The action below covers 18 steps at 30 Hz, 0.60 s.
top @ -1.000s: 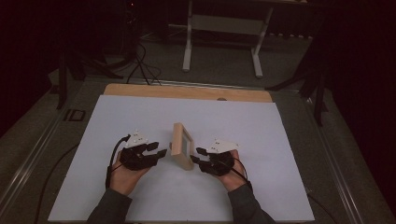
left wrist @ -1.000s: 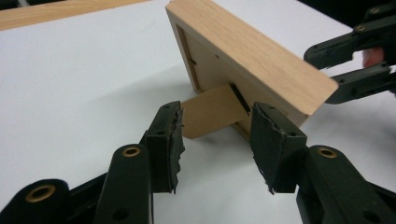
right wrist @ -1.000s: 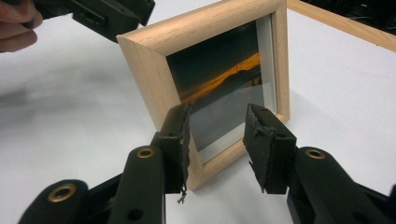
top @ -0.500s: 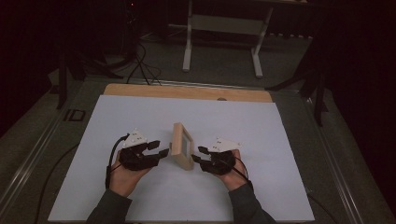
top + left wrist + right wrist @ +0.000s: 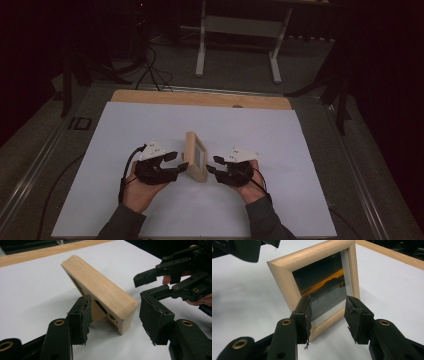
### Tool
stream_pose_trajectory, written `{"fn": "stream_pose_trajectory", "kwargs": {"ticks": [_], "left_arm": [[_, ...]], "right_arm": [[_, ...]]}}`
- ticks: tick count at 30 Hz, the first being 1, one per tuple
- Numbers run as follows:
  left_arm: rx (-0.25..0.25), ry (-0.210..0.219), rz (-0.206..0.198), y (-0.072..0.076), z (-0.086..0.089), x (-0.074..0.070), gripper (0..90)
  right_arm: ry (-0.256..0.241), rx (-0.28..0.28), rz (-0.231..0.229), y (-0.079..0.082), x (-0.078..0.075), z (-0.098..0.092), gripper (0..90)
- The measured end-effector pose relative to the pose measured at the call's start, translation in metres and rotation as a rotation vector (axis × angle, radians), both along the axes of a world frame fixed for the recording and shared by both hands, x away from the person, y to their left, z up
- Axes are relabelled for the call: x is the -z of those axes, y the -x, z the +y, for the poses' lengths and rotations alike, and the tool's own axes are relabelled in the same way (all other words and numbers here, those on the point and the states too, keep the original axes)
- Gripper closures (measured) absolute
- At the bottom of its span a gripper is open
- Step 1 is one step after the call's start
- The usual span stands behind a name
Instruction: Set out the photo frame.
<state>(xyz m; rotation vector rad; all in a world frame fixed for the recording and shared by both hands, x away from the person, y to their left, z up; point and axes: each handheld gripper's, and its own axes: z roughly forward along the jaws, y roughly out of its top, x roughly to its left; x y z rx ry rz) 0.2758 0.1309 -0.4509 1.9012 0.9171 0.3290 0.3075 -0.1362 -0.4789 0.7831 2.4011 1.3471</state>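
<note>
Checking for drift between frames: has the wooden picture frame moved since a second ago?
No. The wooden picture frame stands at the same distance from the table's wooden strip.

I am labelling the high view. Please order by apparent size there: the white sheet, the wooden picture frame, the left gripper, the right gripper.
1. white sheet, by far the largest.
2. and 3. left gripper and right gripper: they look alike, so I do not rank them.
4. wooden picture frame, seen nearly edge-on, looks slightly smaller.
</note>
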Motion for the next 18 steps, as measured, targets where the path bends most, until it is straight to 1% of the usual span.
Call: {"fn": "stream_pose_trajectory", "kwargs": {"ticks": [6, 7, 8, 10, 11, 16, 18], "left_arm": [[0.005, -0.006, 0.002, 0.0, -0.009, 0.002, 38.8], [0.003, -0.018, -0.001, -0.001, -0.01, 0.002, 38.2], [0.003, -0.018, -0.001, -0.001, -0.01, 0.002, 37.2], [-0.012, -0.047, -0.004, -0.001, -0.016, 0.006, 36.5], [-0.014, -0.055, -0.006, -0.002, -0.017, 0.007, 36.1], [-0.02, -0.051, 0.004, -0.005, -0.023, 0.01, 35.2], [-0.03, -0.054, 0.004, -0.006, -0.025, 0.011, 33.9]], "right_arm": [[-0.001, 0.003, 0.0, 0.0, 0.0, 0.0, 56.4], [-0.001, 0.004, 0.0, 0.0, 0.0, -0.001, 56.4], [-0.001, 0.004, 0.0, 0.0, 0.0, -0.001, 56.4], [0.001, 0.004, -0.001, 0.0, 0.0, -0.001, 56.2], [0.001, 0.004, -0.001, 0.0, 0.0, 0.0, 56.2], [0.007, 0.003, -0.004, 0.0, 0.001, 0.0, 56.2], [0.007, 0.003, -0.003, 0.0, 0.001, 0.0, 56.2]]}}
